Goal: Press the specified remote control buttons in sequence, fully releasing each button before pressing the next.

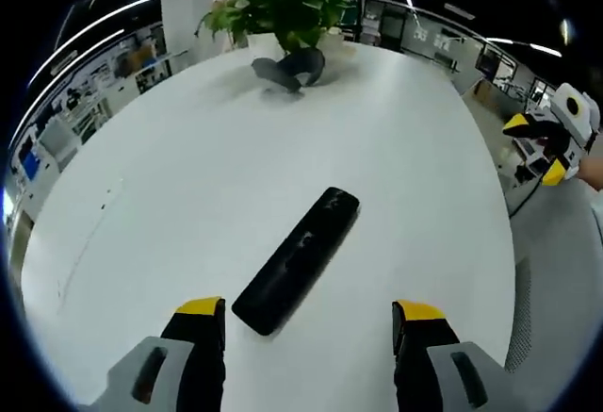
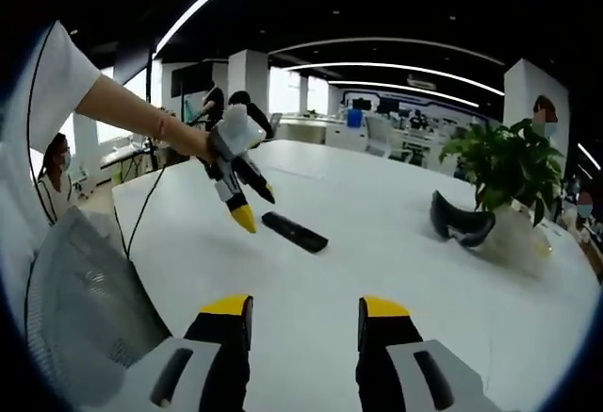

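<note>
While the black remote (image 1: 297,259) is lying flat on the white table (image 1: 188,167), the left gripper (image 1: 309,322) is hovering just above it, jaws spread and empty, likely lining up a button press. Well apart, the right gripper (image 2: 304,318) is waiting, likewise parted and empty.

Big white table (image 1: 188,176): black remote (image 1: 297,259) lies near centre; far side has potted plant (image 1: 287,7) w/ dark curved object (image 1: 287,70) beside it.
</note>
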